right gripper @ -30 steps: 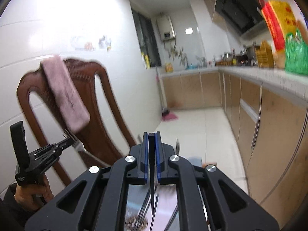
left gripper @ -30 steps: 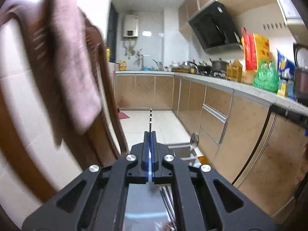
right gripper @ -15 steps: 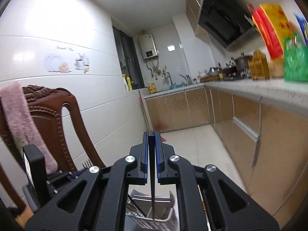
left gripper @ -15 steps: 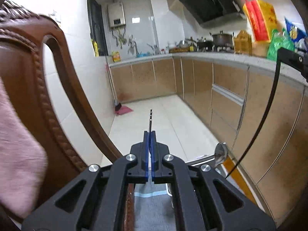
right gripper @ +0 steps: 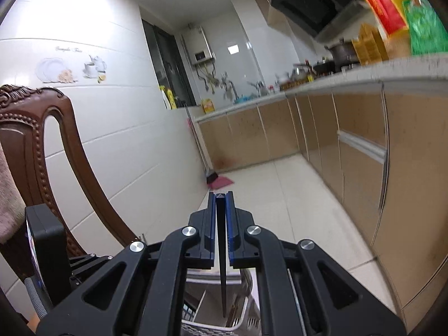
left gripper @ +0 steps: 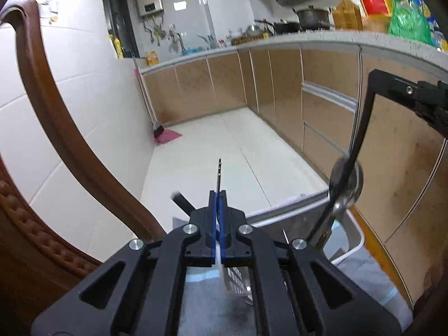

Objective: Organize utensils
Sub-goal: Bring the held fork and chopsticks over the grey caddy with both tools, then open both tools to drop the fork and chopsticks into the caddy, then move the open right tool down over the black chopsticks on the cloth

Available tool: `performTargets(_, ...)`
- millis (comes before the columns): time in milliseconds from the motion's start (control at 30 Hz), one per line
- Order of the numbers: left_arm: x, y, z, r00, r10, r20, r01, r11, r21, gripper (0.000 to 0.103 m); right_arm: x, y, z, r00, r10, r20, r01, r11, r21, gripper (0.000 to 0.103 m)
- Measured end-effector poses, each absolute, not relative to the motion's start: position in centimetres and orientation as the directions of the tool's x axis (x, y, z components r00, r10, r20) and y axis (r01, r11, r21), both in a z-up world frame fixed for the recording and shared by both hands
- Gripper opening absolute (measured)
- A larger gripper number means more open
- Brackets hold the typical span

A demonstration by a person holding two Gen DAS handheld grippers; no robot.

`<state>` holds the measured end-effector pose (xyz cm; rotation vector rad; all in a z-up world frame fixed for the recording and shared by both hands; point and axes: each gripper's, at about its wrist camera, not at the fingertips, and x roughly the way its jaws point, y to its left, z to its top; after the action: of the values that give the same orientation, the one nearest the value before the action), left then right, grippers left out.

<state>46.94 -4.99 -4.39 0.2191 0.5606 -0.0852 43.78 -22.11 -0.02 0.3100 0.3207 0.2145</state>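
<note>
1. My left gripper (left gripper: 217, 196) has its blue-padded fingers pressed together on a thin metal utensil (left gripper: 219, 171); its slim dark end pokes out past the tips toward 12 o'clock, over the tiled floor (left gripper: 212, 145).
2. My right gripper (right gripper: 221, 196) is pinching a flat black utensil (right gripper: 223, 280). That piece runs down from between the pads and tapers to a point over the wire basket (right gripper: 246, 296) at 6 o'clock.
3. In the left wrist view the right gripper shows at 3 o'clock, with the black utensil hanging from it and crossing in front of a steel spoon (left gripper: 347, 182).
4. The spoon's bowl stands above the rim of a white caddy (left gripper: 355, 240) at about 4 o'clock; I cannot tell what supports the spoon lower down.
5. A carved wooden chair (right gripper: 25, 128) fills 9 o'clock in both views; in the right wrist view the left gripper's body sits at 8 o'clock beside it.
6. The counter (right gripper: 364, 75) with pots runs along 2 o'clock, cabinets below it.
7. A broom (right gripper: 212, 177) leans on the wall just above my right fingertips.
</note>
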Motion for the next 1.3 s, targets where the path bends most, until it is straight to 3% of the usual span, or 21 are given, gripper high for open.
performTargets(100, 47.0, -5.0, -5.3, 0.816, -0.014, -0.578, 0.148, 0.972, 0.184, 0.007, 44.1, -21.9, -1.2, 0.914, 0.262, -0.311, -0.153, 0.929, 0.336, 0.008)
performTargets(133, 46.9, -4.9, -5.4, 0.808, -0.022, -0.589, 0.153, 0.973, 0.173, 0.020, 44.1, -22.0, -1.6, 0.905, 0.275, -0.324, -0.159, 0.926, 0.342, 0.010)
performTargets(167, 46.6, -4.8, -5.3, 0.799, -0.031, -0.600, 0.158, 0.974, 0.161, 0.040, 44.0, -22.1, -1.7, 0.897, 0.289, -0.335, -0.167, 0.922, 0.349, 0.012)
performTargets(200, 46.0, -4.7, -5.1, 0.797, -0.035, -0.603, 0.156, 0.976, 0.150, 0.050, 43.8, -22.2, -1.6, 0.892, 0.298, -0.341, -0.172, 0.919, 0.354, 0.015)
performTargets(233, 45.1, -4.4, -4.7, 0.805, -0.045, -0.592, 0.156, 0.978, 0.138, 0.068, 43.3, -22.4, -1.4, 0.886, 0.312, -0.342, -0.183, 0.915, 0.360, 0.018)
performTargets(267, 44.1, -4.1, -4.4, 0.815, -0.052, -0.577, 0.153, 0.980, 0.127, 0.076, 42.7, -22.6, -1.2, 0.881, 0.327, -0.341, -0.196, 0.910, 0.365, 0.029)
performTargets(300, 42.3, -3.6, -3.8, 0.832, -0.066, -0.551, 0.149, 0.983, 0.108, 0.076, 41.5, -22.9, -0.7, 0.881, 0.337, -0.332, -0.211, 0.908, 0.363, 0.039)
performTargets(433, 33.5, -1.6, -2.6, 0.887, -0.110, -0.448, 0.149, 0.987, 0.052, 0.094, 34.8, -24.7, 0.6, 0.874, 0.380, -0.302, -0.275, 0.900, 0.337, 0.046)
performTargets(467, 31.0, -1.1, -2.7, 0.901, -0.122, -0.416, 0.152, 0.987, 0.041, 0.097, 33.2, -25.1, 0.6, 0.875, 0.381, -0.298, -0.279, 0.901, 0.331, 0.053)
performTargets(533, 25.7, -0.4, -3.6, 0.920, -0.136, -0.367, 0.156, 0.987, 0.027, 0.099, 28.5, -26.0, -0.4, 0.876, 0.374, -0.305, -0.274, 0.906, 0.322, 0.064)
performTargets(800, 14.9, 0.6, -11.2, 0.910, -0.089, -0.404, 0.048, 0.993, -0.112, 0.099, 16.7, -23.9, -11.9, 0.808, 0.244, -0.536, -0.146, 0.965, 0.219, 0.065)
performTargets(900, 14.3, 0.7, -12.9, 0.879, -0.080, -0.470, 0.030, 0.993, -0.114, 0.099, 17.1, -23.1, -15.0, 0.735, 0.238, -0.635, -0.131, 0.969, 0.212, 0.065)
performTargets(967, 13.7, 0.5, -13.2, 0.884, -0.068, -0.463, 0.030, 0.996, -0.089, 0.099, 18.3, -22.8, -15.4, 0.721, 0.210, -0.661, -0.116, 0.976, 0.183, 0.065)
performTargets(1100, 13.7, 0.9, -13.0, 0.896, -0.039, -0.442, 0.004, 0.997, -0.079, 0.099, 23.0, -21.3, -17.2, 0.644, 0.209, -0.736, -0.115, 0.978, 0.177, 0.054)
performTargets(1233, 14.3, 1.4, -13.1, 0.879, -0.044, -0.474, -0.002, 0.995, -0.096, 0.099, 26.3, -19.4, -20.4, 0.572, 0.174, -0.801, -0.118, 0.985, 0.129, 0.041)
performTargets(1300, 14.4, 1.4, -12.9, 0.878, -0.044, -0.476, 0.002, 0.996, -0.088, 0.099, 26.6, -19.2, -20.7, 0.595, 0.140, -0.791, -0.110, 0.990, 0.092, 0.026)
